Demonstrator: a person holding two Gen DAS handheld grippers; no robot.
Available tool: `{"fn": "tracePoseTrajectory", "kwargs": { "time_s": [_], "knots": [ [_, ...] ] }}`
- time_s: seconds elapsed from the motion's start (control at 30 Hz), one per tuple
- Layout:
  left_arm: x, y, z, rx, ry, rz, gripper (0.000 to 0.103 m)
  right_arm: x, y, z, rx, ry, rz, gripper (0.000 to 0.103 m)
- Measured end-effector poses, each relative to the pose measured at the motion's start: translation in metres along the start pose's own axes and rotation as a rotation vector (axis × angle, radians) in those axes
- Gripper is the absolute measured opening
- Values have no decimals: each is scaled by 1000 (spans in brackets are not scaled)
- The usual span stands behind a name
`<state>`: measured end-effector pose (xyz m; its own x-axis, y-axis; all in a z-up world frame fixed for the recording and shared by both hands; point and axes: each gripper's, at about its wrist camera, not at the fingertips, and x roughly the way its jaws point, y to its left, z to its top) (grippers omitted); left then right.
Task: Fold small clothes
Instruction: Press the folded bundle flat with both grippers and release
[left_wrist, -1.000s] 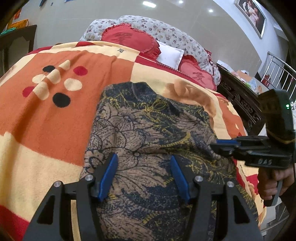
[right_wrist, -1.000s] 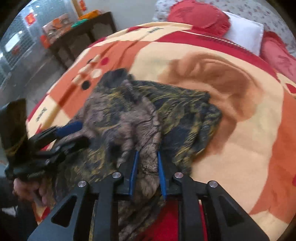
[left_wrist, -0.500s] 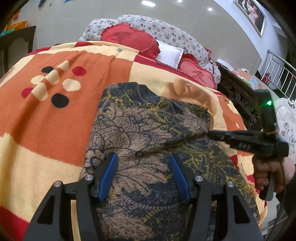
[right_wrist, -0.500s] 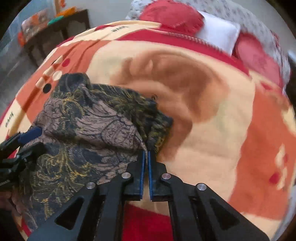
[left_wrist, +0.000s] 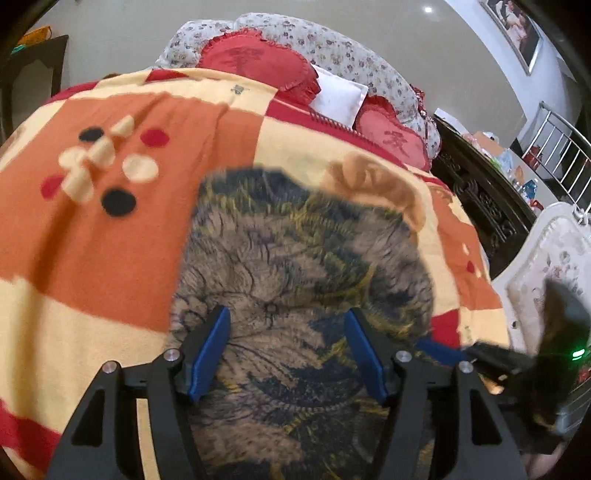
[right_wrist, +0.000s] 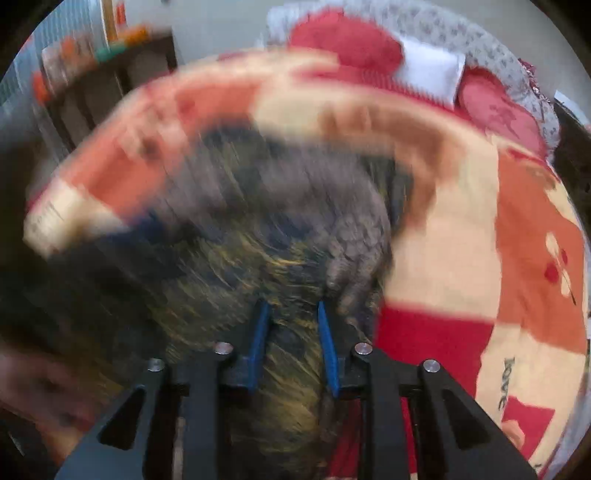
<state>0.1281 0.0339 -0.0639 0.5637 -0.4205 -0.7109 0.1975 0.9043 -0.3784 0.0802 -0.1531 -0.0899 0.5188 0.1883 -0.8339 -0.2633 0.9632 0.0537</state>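
Two grippers over one dark patterned garment (left_wrist: 295, 266), spread on orange, cream and red blanket (left_wrist: 92, 240). Left gripper (left_wrist: 288, 350) low over garment's near part, blue pads (left_wrist: 210, 350) wide apart, nothing between but flat cloth beneath. Right gripper (right_wrist: 291, 339) with blue pads (right_wrist: 258, 336) parted by a moderate gap, blurred cloth lying in the gap; gripped or merely beneath, impossible to tell. Same tool at right edge of left view (left_wrist: 443, 350), tip at garment's right border. Raised fold of grey-brown fabric (right_wrist: 354, 251) just right of right pad. Red cushions (left_wrist: 258, 66) and white pillow (left_wrist: 340, 96) at far end of bed. Right view heavily motion-blurred.
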Motion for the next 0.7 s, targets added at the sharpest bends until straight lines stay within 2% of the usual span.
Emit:
{"fn": "tracePoseTrajectory", "kwargs": {
  "time_s": [0.07,0.13,0.2,0.27,0.33,0.37,0.47,0.5,0.6,0.7],
  "knots": [
    [-20,0,19,11,-77,2,68,-9,-10,4,73,23,23,27],
    [-21,1,40,18,-107,28,68,-28,-8,21,105,9,-12,27],
    [-9,2,59,1,-99,78,61,-47,-1,42,117,-65,-37,27],
    [10,3,72,-26,-81,120,48,-52,4,66,158,-128,-82,28],
    [39,2,78,-52,-31,177,42,-40,4,86,208,-137,-158,28],
    [51,1,79,-50,-6,194,41,-22,0,96,237,-110,-182,28],
    [78,-2,72,-3,0,258,43,32,-14,100,235,-25,-242,28],
    [88,-2,67,18,2,267,44,46,-19,94,223,2,-232,29],
    [94,4,60,6,-28,249,47,50,-24,80,203,-65,-204,30],
    [98,6,62,8,-25,244,50,51,-16,79,177,-76,-244,32]
  ]
}}
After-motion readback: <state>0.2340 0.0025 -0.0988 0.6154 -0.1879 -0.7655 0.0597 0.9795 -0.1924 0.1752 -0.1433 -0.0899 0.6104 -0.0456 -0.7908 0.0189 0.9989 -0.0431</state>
